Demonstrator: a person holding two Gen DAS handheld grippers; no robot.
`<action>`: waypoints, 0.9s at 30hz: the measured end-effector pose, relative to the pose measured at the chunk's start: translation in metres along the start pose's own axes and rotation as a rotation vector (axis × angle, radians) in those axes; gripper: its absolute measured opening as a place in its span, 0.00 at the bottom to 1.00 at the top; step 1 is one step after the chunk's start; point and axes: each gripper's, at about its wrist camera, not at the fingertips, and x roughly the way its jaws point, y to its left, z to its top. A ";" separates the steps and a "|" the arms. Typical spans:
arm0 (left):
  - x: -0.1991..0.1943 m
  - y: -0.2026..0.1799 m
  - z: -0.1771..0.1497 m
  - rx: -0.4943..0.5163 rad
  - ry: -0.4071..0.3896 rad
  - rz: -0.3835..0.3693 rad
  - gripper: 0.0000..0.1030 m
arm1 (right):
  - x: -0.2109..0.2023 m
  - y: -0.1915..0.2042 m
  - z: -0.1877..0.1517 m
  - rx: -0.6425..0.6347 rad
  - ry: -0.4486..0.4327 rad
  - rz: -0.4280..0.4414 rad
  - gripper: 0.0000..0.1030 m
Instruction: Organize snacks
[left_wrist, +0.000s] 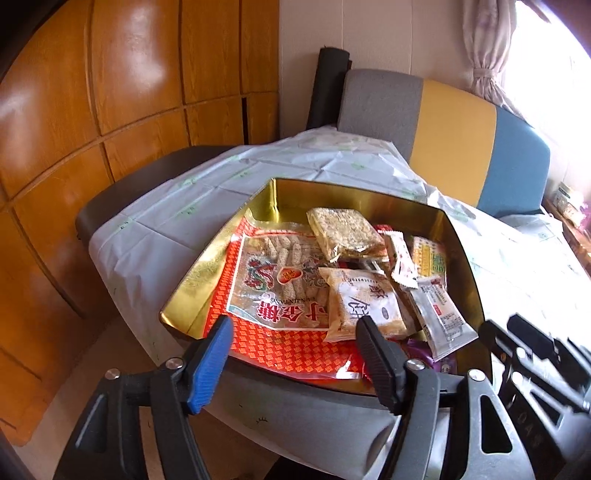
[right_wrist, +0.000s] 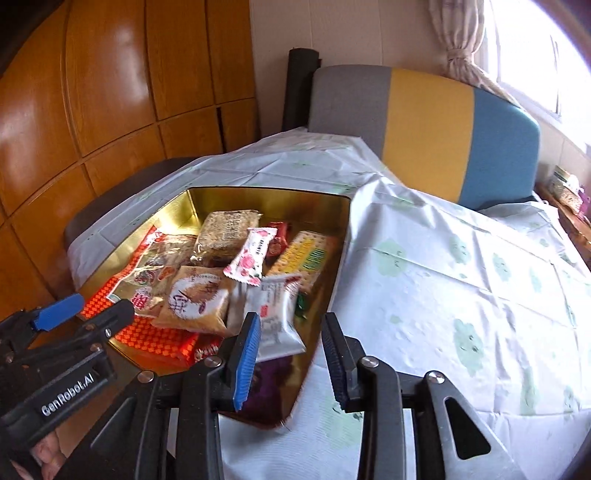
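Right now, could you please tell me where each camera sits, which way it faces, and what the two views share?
Left wrist: on the left gripper, at the table's near edge, facing the gold tin of snacks; its open jaws show, right gripper at right.
Right wrist: on the right gripper, further right, facing the tin's right wall and tablecloth; open jaws show, left gripper at left.
Shared: tin, tablecloth, striped sofa, wooden cabinet.

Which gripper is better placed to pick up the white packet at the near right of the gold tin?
Probably the right. The right gripper hangs open with the white packet just ahead of its jaws, by the gold tin wall. The left gripper faces the big red bag instead.
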 end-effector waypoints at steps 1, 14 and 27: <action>-0.002 -0.001 -0.001 -0.001 -0.011 0.006 0.70 | -0.002 -0.001 -0.003 0.002 -0.001 -0.016 0.34; -0.009 -0.010 -0.007 0.029 -0.015 -0.010 0.75 | -0.015 -0.010 -0.016 0.017 -0.026 -0.060 0.36; -0.010 -0.013 -0.007 0.033 -0.019 -0.014 0.75 | -0.017 -0.009 -0.018 0.013 -0.032 -0.058 0.36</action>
